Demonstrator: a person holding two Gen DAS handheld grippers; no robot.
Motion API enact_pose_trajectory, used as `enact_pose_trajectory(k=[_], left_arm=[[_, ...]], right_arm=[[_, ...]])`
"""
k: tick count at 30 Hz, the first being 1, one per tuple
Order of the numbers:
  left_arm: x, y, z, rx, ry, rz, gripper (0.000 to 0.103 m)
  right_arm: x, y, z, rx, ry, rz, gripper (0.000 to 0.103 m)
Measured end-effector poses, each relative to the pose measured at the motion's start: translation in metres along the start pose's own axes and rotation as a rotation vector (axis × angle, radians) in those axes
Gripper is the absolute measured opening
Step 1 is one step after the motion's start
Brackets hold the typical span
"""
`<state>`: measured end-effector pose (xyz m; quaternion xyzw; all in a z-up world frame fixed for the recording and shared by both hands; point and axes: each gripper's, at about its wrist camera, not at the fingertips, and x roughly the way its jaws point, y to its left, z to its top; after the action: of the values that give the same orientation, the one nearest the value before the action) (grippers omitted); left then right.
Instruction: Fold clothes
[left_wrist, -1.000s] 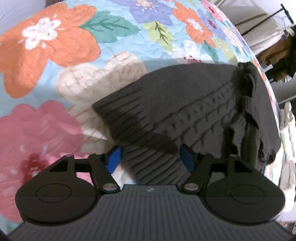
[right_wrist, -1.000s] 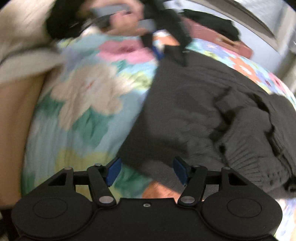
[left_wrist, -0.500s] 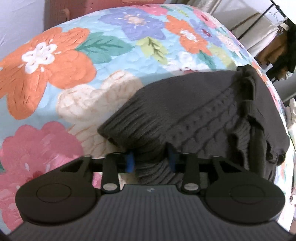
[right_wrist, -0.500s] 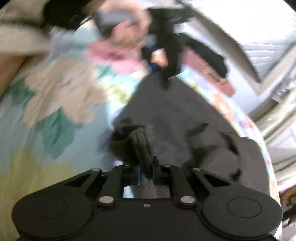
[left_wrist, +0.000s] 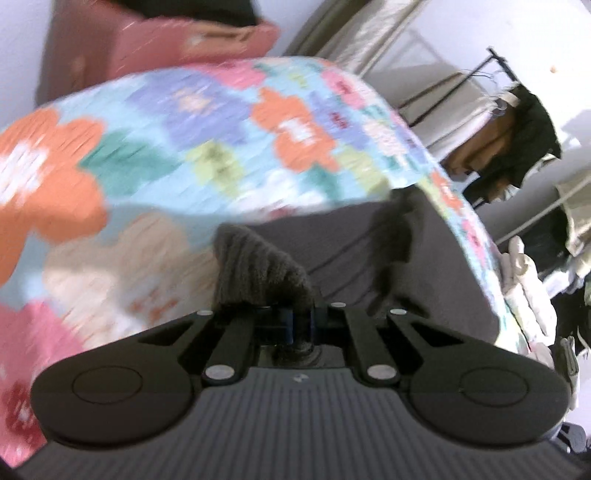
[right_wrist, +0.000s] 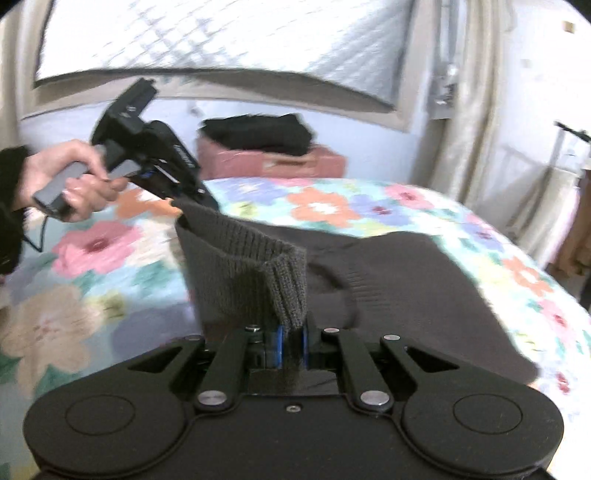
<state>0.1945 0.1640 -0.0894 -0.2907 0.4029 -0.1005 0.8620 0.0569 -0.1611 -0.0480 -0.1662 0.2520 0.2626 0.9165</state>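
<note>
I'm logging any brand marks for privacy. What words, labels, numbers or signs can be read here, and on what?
No text can be read.
Left tool: small white lettering on the side of its body, too blurred to read.
Left tool: tiny pale mark on its ribbed body, too small to read.
Sweater, bedspread: no text.

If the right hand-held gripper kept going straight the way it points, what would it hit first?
Probably the sweater itself: the right hand-held gripper already pinches its ribbed hem, and the rest lies ahead on the bed. Depth is unclear.
</note>
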Motion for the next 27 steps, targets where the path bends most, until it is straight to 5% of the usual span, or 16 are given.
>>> enact_pose_trajectory(k=[8, 19, 27], left_arm=[[0.065, -0.123, 0.061, 0.162, -0.013, -0.116, 0.007], [0.182, -0.230, 0.109, 0.293, 0.045, -0.122, 0.007], [0.259, -0.263, 0.095, 0.374, 0.093, 0.048, 0.008]], right_arm=[[-0.009, -0.085, -0.007, 0.086, -0.072, -0.162, 0.009], [0.015, -0.202, -0.030, 0.340, -0.060, -0.236, 0.009], [0.044, -0.253, -0.053, 0.518, 0.114, -0.133, 0.009]])
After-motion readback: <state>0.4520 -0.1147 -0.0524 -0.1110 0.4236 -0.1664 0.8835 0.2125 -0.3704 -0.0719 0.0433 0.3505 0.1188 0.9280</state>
